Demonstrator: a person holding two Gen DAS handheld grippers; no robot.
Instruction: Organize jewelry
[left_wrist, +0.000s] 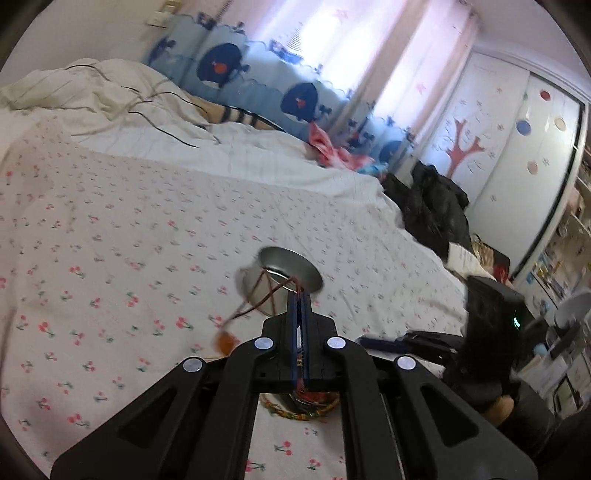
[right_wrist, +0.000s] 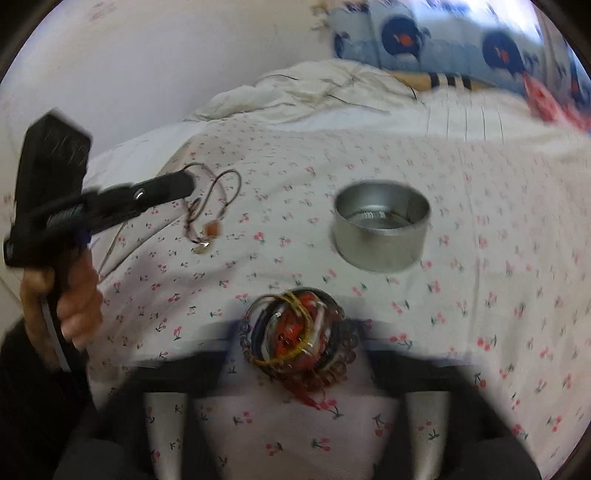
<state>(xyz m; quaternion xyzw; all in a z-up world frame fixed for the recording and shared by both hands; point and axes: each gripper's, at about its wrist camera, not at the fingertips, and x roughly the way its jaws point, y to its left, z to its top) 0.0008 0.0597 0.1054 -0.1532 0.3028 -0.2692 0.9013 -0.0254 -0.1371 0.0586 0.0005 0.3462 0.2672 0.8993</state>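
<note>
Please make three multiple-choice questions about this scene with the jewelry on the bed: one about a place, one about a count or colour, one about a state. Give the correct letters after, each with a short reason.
1. Where is the pile of bracelets?
A. inside the tin
B. on the bedsheet, nearer the camera than the tin
C. on the pillow

2. How many metal tins stand on the bedsheet?
A. one
B. two
C. three

3. What is the state of the left gripper?
A. wide open and empty
B. shut on the cord necklace
C. lying on the bed

Answers:
1 B: the pile lies on the sheet just before the right gripper, the tin beyond it.
2 A: only one round tin shows.
3 B: its fingers are closed with the cord necklace hanging from the tips.
</note>
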